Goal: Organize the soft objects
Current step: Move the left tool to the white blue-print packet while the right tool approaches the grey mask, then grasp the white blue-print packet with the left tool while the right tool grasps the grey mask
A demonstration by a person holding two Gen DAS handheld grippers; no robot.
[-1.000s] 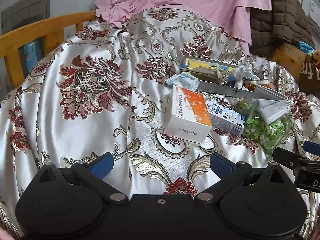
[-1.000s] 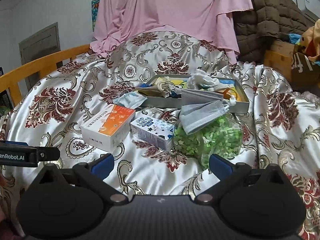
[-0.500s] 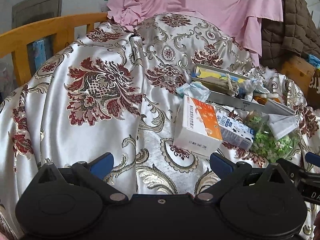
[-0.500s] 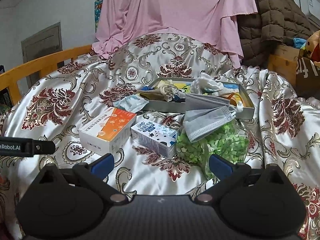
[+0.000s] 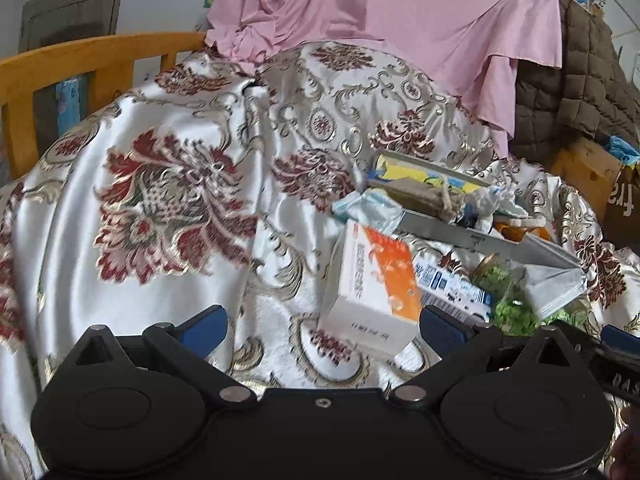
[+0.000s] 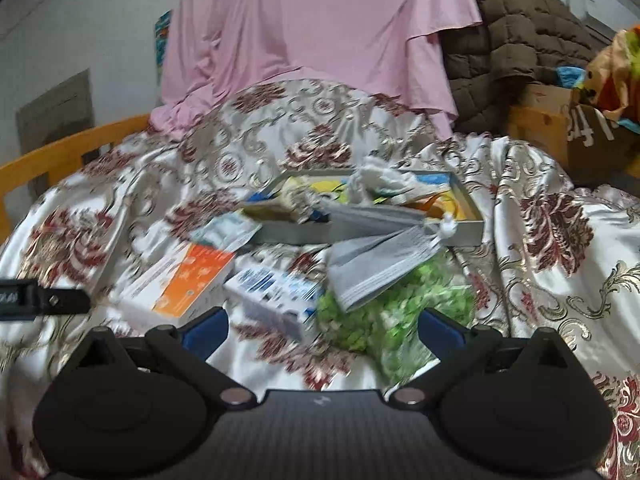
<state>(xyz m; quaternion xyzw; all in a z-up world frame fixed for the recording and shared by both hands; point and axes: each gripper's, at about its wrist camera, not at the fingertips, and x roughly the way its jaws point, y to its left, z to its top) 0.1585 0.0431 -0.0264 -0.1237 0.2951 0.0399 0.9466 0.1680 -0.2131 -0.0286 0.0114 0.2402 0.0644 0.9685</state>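
A grey face mask [image 6: 380, 256] lies over a clear bag of green pieces [image 6: 384, 312], its strap end on the rim of a grey tray [image 6: 468, 228]. The tray holds crumpled white cloth [image 6: 384, 184] and a tan pouch [image 5: 420, 196]. A wrapped mask packet [image 6: 228, 232] lies left of the tray. My right gripper [image 6: 322, 328] is open and empty, just short of the bag. My left gripper [image 5: 322, 326] is open and empty, in front of an orange-white box [image 5: 372, 284]. The mask also shows in the left wrist view [image 5: 556, 280].
A blue-white carton [image 6: 276, 288] lies between the orange-white box [image 6: 180, 284] and the bag. Everything rests on a floral satin cover [image 5: 168, 200]. A wooden rail [image 5: 80, 64] runs at the left. Pink cloth [image 6: 312, 28] and a brown quilt [image 6: 516, 36] hang behind.
Both grippers have moved forward toward the pile of items, so the box, carton, bag and mask sit larger and closer. Both stay open and empty.
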